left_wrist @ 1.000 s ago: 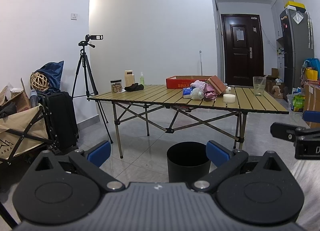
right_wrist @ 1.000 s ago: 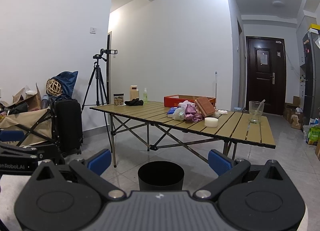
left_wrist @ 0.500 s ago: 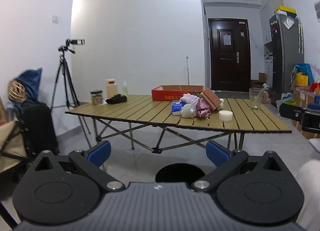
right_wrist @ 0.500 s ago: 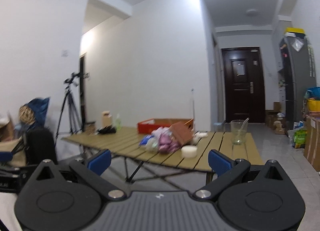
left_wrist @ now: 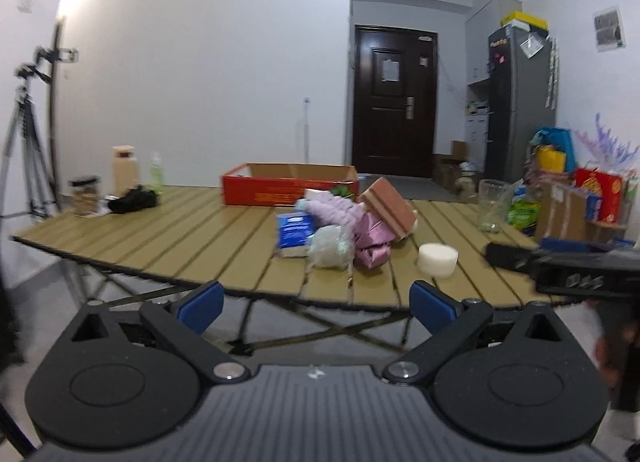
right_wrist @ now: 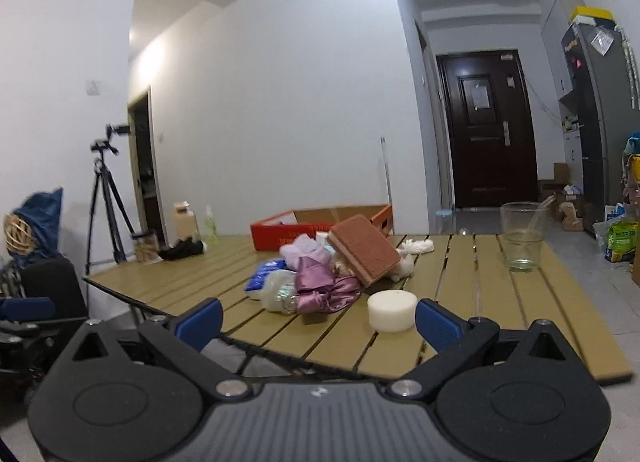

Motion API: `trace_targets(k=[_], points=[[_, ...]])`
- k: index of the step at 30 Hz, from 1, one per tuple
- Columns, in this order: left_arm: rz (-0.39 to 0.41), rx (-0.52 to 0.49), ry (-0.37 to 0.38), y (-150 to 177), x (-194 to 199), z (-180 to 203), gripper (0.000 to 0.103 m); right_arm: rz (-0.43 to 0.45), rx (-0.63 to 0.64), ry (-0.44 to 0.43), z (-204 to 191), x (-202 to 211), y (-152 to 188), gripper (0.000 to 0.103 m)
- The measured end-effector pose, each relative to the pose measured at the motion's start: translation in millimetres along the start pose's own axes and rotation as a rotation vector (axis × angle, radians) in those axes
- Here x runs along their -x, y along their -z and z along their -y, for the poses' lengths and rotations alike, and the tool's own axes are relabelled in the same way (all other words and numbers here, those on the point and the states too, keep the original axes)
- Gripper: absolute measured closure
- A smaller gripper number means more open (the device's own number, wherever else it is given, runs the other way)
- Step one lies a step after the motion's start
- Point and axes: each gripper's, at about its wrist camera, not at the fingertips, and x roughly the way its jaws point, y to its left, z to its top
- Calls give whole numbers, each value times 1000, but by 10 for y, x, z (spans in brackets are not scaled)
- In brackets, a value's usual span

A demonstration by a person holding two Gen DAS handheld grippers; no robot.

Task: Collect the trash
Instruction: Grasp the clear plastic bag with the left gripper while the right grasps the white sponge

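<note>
A heap of trash lies mid-table: a blue packet (left_wrist: 295, 230), a clear crumpled bag (left_wrist: 330, 248), pink crumpled wrapping (left_wrist: 372, 236) (right_wrist: 324, 288), a brown-red box (left_wrist: 387, 209) (right_wrist: 363, 249) and a white round puck (left_wrist: 437, 259) (right_wrist: 391, 310). My left gripper (left_wrist: 316, 306) is open just short of the near table edge, nothing between its blue fingertips. My right gripper (right_wrist: 318, 321) is open too, at the near edge, with the puck just inside its right fingertip (right_wrist: 434, 328). The right gripper's body (left_wrist: 560, 264) shows at the right of the left wrist view. The bin is out of sight.
The slatted folding table (left_wrist: 192, 238) (right_wrist: 560, 302) also carries a red cardboard tray (left_wrist: 290, 183), a glass beaker (right_wrist: 522, 236), a jar, a bottle and a black object (left_wrist: 132, 197) at the far left. A tripod (right_wrist: 106, 197) and bags stand left; boxes and a fridge (left_wrist: 520, 101) right.
Both grippers have risen and closed in on the table. The black bin on the floor has dropped out of view below them. Both stay open.
</note>
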Motion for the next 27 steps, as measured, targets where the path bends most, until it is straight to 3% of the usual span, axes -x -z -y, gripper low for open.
trace_targets(k=[4,6,8,12,15,19,21,23,27], points=[[-65,6,40,-109,-755,-85,3,-50,8,-33,65,-755,-146,17],[-82,-22,31,-141,-1112,-64,5,-66,18,-18,111,-1054,-209,28],[-96,-45,28,-165,-1462,-29,12,-63,6,-5,198,-1321,-285,36],[-134,-29,48,-119,-2005,-46,21,-64,-2,-37,275,-1589,-280,53],[-156,16,110,-77,-2251,-141,26,-45,67,23,205,-1623,-190,61],[-136,51,147,-145,-2462,-180,26,-55,76,45,284,-1490,-213,61],[-145,63,155,-172,-2536,-151,34,-80,58,60,395,-1456,-198,59],[-159,71,146,-185,-2560,-112,65,-129,23,67,528,-1501,-167,53],[-183,95,139,-166,-2599,-101,73,-229,-33,60,714,-1641,-39,39]])
